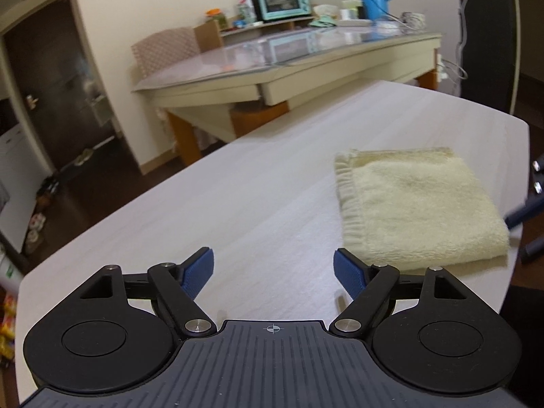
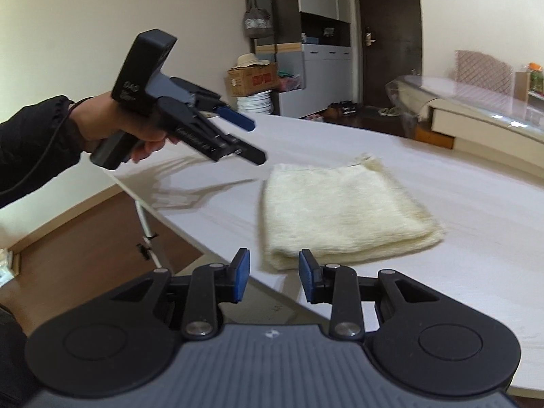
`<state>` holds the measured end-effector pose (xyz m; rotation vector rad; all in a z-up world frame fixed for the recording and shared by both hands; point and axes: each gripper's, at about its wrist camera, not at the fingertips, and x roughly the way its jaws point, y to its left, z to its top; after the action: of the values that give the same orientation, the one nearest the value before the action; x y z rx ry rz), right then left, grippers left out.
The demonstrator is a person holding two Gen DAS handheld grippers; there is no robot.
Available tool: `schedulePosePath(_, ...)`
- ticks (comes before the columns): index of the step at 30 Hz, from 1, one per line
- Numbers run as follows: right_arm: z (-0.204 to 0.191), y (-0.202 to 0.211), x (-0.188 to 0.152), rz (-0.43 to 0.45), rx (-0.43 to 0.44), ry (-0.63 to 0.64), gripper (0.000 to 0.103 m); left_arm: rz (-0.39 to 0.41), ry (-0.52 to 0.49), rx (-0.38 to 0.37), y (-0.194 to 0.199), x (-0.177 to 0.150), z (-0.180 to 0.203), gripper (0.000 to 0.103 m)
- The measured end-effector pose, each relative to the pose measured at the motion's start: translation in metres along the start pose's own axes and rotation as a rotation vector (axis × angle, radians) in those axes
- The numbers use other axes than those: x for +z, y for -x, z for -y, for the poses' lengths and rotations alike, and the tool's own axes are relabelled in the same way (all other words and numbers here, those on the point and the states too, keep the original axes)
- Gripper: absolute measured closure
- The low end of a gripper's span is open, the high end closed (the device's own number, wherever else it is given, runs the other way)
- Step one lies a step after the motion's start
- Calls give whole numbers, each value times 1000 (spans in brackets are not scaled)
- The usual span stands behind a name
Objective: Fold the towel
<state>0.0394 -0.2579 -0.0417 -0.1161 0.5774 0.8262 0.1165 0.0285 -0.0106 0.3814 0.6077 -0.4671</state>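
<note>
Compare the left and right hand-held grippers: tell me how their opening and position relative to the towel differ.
The left hand-held gripper has its jaws spread wide; the right hand-held gripper shows a narrower gap. The left one points over bare table with the towel off to its right; the right one faces the towel's near folded corner from just off the table edge. Both are empty, clear of the towel, with blue pads.

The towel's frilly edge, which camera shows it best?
The left wrist view: the towel shows its ruffled hem sharply along the left side. In the right wrist view the towel is blurred and the hem barely shows.
</note>
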Motion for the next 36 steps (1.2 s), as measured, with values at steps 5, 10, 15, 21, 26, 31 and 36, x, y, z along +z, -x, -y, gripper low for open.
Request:
schedulePosePath(5, -6, -15, 6, -2, 17, -18, 59, 17, 47, 33, 4, -2, -10, 13)
schedulePosePath(10, -11, -41, 16, 4, 21, -50, 60, 16, 76, 68, 6, -8, -20, 13)
schedulePosePath(15, -11, -72, 36, 5, 21, -84, 58, 14, 108, 87, 8, -12, -30, 12)
schedulePosePath(21, -2, -86, 44, 3, 35, -108, 57, 24, 179, 84, 14, -17, -41, 12)
schedulePosePath(26, 2, -55, 34, 15, -4, -100, 50, 23, 199, 74, 24, -23, -29, 10)
schedulePosePath(31, 17, -11, 17, 22, -142, -130, 38, 0, 235, 78, 28, -26, -2, 10)
schedulePosePath(36, 37, 23, 2, 37, -253, -193, 20, -17, 318, 125, 31, -31, 30, 3)
